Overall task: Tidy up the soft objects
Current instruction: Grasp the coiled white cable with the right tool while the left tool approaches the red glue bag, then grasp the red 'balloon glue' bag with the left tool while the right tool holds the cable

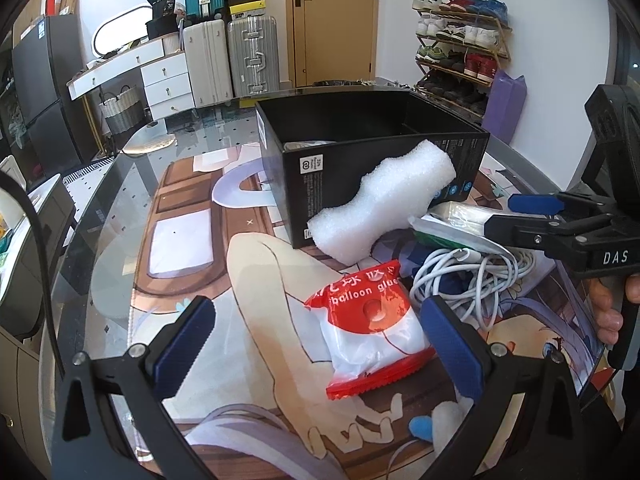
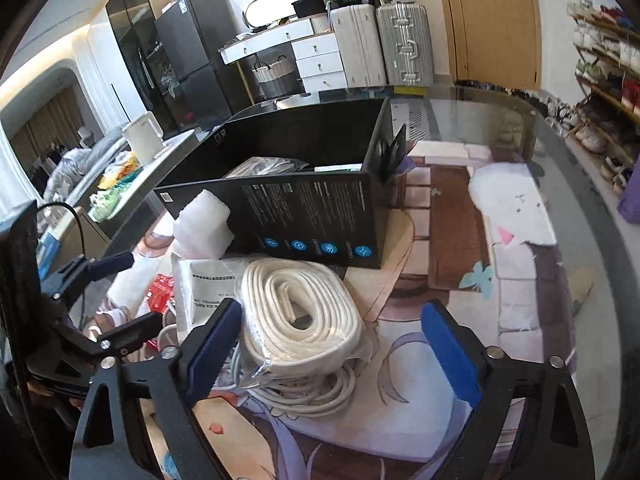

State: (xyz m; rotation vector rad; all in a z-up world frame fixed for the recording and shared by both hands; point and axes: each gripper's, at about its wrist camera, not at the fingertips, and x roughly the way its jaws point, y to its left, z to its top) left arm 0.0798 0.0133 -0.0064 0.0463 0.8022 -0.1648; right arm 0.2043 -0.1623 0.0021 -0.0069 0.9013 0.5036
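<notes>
A red and white balloon glue packet [image 1: 372,324] lies on the printed mat between the fingers of my open left gripper [image 1: 316,332]. A white foam block [image 1: 384,200] leans against the open black box [image 1: 360,148]. A bagged coil of white rope [image 2: 304,312] lies on loose white cables [image 1: 472,276], between the fingers of my open right gripper [image 2: 332,344]. The box [image 2: 312,208] holds some white packets. The right gripper also shows in the left wrist view [image 1: 520,216], over the bag. The left gripper shows at the left of the right wrist view [image 2: 132,292].
A glass table [image 1: 120,184] carries the printed mat [image 2: 440,264]. A blue and white soft item [image 1: 436,424] lies near the front edge. Suitcases, a white dresser, a shoe rack and a black fridge stand beyond the table.
</notes>
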